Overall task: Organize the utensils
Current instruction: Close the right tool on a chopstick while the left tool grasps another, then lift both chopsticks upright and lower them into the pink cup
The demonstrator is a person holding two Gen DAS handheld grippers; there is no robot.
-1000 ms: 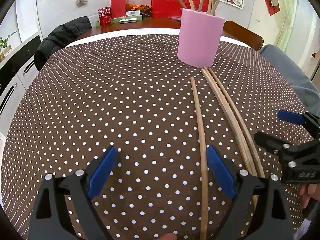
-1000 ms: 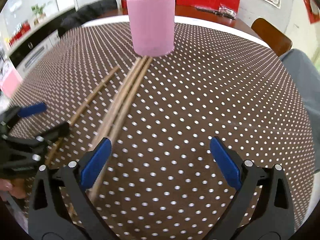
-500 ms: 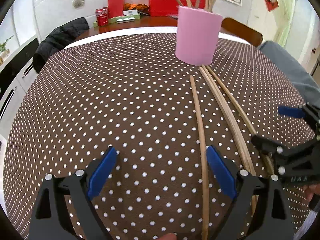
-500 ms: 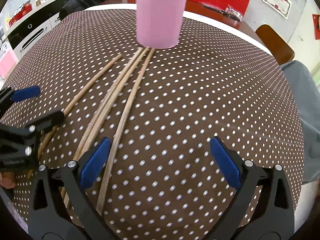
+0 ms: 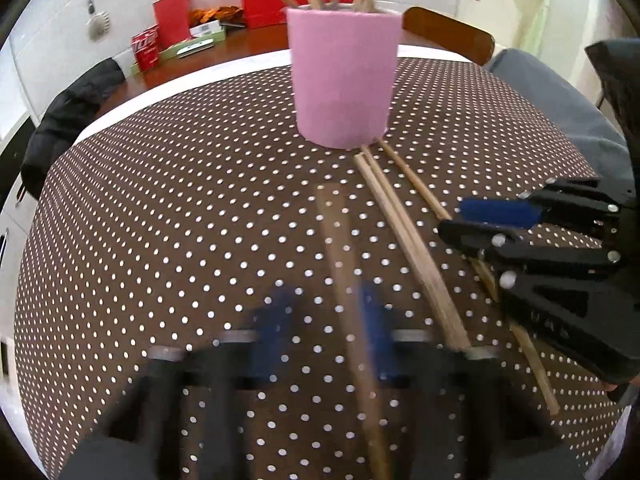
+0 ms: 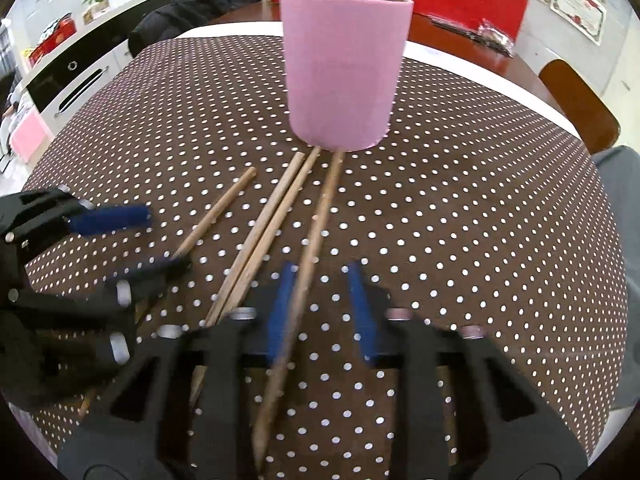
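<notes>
1. Left wrist view shows the polka-dot tablecloth (image 5: 168,216), brown with white dots, covering the table and filling most of both pictures.
2. A pink cup (image 5: 343,76) stands upright at the far middle of the cloth, with several wooden sticks leaning out of its top.
3. The left gripper (image 5: 326,328) is at the near edge, blurred; its blue pads are partly closed with a gap between them, one on each side of a single chopstick (image 5: 348,304). Whether the pads press on it cannot be told through the blur.
4. The right gripper (image 6: 322,312) sits low at the near edge in the right wrist view, its blue pads also partly closed on either side of the rightmost chopstick (image 6: 316,236). The left pad (image 6: 282,308) lies right against the stick, while the right pad stands clear of it.
5. Between those two sticks, a pair of chopsticks (image 6: 272,224) lies side by side and touching, its far ends just short of the cup's base.
6. The rightmost chopstick's far tip reaches the cup's base; the single one on the left ends well short of it.
7. All four loose sticks lie flat, running near to far.
</notes>
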